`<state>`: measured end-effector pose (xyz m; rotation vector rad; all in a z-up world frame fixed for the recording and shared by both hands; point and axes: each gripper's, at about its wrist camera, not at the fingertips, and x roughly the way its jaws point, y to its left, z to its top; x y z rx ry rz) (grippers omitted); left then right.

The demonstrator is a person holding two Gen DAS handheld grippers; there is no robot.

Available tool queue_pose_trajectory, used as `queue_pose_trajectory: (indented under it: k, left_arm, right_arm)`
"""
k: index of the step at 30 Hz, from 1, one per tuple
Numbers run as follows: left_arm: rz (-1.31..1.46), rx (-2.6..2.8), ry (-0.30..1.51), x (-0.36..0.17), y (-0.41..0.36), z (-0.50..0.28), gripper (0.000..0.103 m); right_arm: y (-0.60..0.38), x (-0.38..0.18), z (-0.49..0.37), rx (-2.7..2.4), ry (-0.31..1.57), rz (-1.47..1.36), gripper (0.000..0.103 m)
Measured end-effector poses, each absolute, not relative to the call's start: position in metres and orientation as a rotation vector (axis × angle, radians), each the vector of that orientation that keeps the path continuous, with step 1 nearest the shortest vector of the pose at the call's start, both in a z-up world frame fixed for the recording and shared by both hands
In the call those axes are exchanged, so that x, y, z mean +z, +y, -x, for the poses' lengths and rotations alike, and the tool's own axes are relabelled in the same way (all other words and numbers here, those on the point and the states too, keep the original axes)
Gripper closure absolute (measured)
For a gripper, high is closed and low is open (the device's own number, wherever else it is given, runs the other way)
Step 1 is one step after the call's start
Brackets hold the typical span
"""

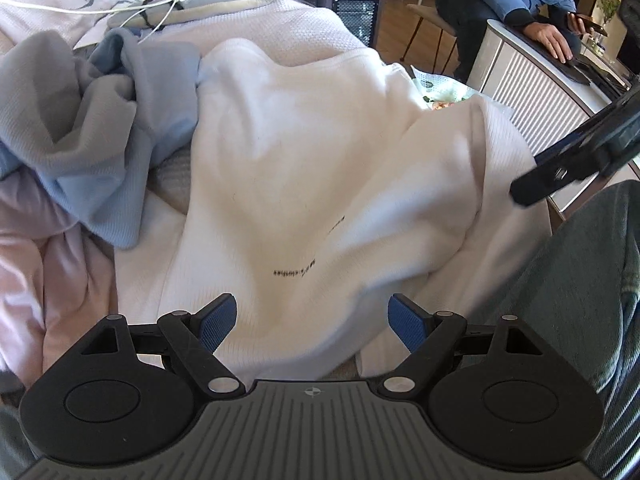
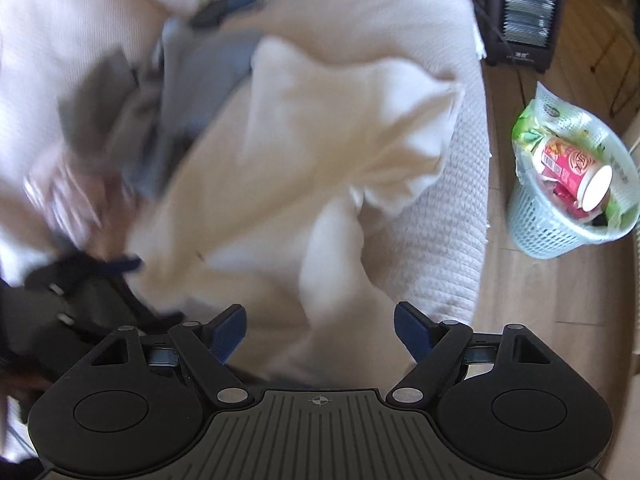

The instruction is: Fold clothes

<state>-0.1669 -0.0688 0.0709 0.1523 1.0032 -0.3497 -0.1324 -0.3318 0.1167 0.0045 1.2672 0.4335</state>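
Nearby, a blue-grey garment [image 1: 100, 120] crowded the white sweatshirt [image 1: 304, 168] spread on the bed [image 2: 448, 248]; a waste basket [image 2: 560, 232] stood beside. Both grippers' fingers [image 1: 218, 322] [image 2: 412, 330] gaped, gripping nothing.

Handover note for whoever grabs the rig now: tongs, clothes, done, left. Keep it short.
Left tongs: open, empty, over the near edge of the white top.
Right tongs: open, empty, over the same top's near end.
Clothes: white top spread rumpled on the bed, not folded. Blue-grey garment bunched beside it on the left, pink fabric nearer on that side.
Done: no fold visible yet.
Left: flatten the white top, fold it, then likely the blue-grey one.
Note: bin on the floor right of the bed; a seated person beyond.
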Motion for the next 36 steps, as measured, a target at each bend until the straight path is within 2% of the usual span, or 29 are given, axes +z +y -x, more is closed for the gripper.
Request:
queue_pose_trajectory:
  k: [1,3,7,11,14,18,21,23,29,33,36]
  left_arm:
    - [-0.152,-0.343,1.008,0.071,-0.066,0.169,0.022]
    - [-0.157,-0.328,1.012,0.07,-0.061,0.171,0.022]
    - [-0.172,-0.302,1.012,0.067,-0.052,0.172,0.022]
    - [-0.199,-0.249,1.008,0.065,-0.041,0.166,0.022]
    - [-0.173,-0.209,0.994,0.07,-0.028,0.163,0.022]
    - [-0.122,-0.175,0.989,0.076,-0.014,0.162,0.022]
    - [-0.105,-0.172,0.985,0.08,-0.008,0.168,0.022]
    - [-0.081,-0.186,0.99,0.082,-0.006,0.172,0.022]
    - [-0.056,-0.312,1.014,0.079,-0.022,0.18,0.022]
    - [-0.045,-0.437,1.005,0.076,-0.041,0.188,0.022]
    - [0.002,-0.508,1.0,0.072,-0.049,0.192,0.027]
  right_arm:
    - [-0.329,0.112,0.132,0.439,1.283,0.014,0.041]
    - [-0.328,0.108,0.131,0.441,1.292,0.008,0.063]
    - [-0.336,0.109,0.129,0.465,1.28,-0.116,0.077]
    - [-0.339,0.121,0.125,0.55,1.258,-0.269,0.08]
    - [-0.33,0.132,0.115,0.663,1.223,-0.395,0.097]
    - [-0.286,0.142,0.095,0.687,1.142,-0.277,0.097]
    - [-0.257,0.127,0.077,0.671,1.164,-0.209,0.097]
    - [-0.249,0.117,0.075,0.669,1.185,-0.176,0.09]
    - [-0.262,0.106,0.097,0.667,1.231,-0.092,0.089]
    - [-0.277,0.104,0.115,0.644,1.261,-0.018,0.083]
    - [-0.292,0.109,0.122,0.593,1.245,-0.018,0.083]
